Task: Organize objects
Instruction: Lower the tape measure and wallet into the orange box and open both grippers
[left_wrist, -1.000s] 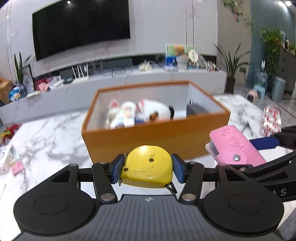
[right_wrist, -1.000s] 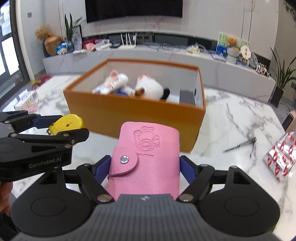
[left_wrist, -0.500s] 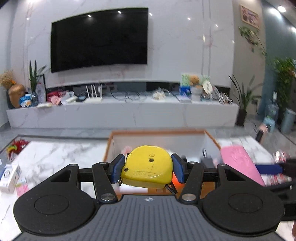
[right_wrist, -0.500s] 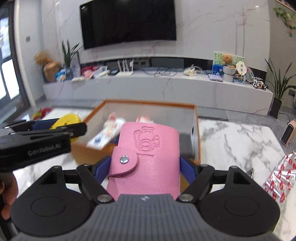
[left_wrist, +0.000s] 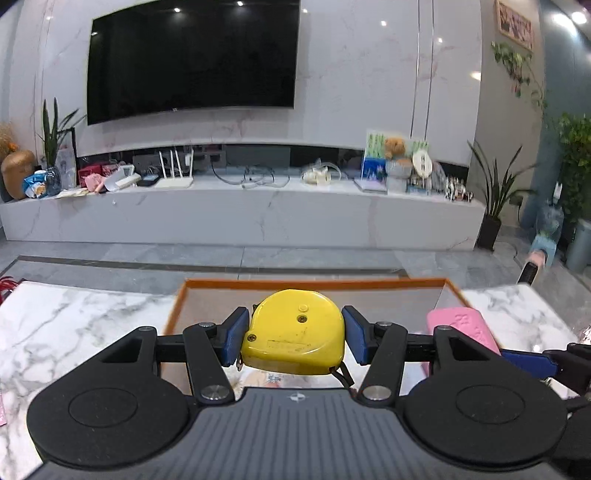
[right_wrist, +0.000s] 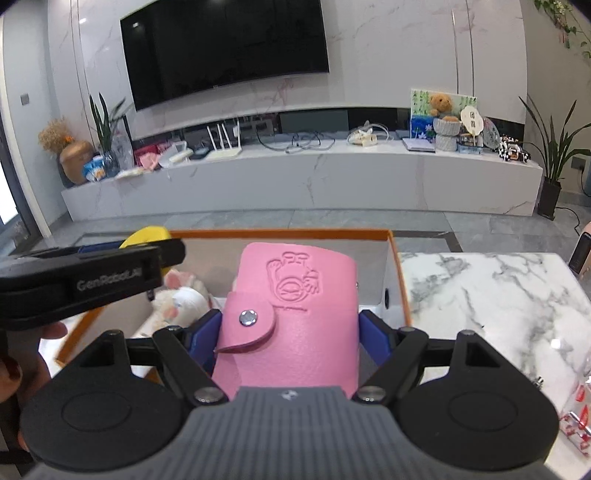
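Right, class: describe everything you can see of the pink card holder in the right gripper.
The pink card holder looks like soft, grained leather or imitation leather. Its front is embossed with a cartoon figure, and a rounded flap closes at the left with a silver snap. It is shut and stands upright, tilted slightly away. The right gripper clamps it, the blue pads of the jaws pressing its two sides. It hangs above the open orange box, touching nothing else visible; its lower end is hidden behind the gripper.

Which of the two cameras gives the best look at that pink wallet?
The right wrist view: the pink wallet sits front and centre in the right gripper, showing its snap flap and embossed figure. The left wrist view catches only one end of it, at the right, partly behind the left gripper's finger.
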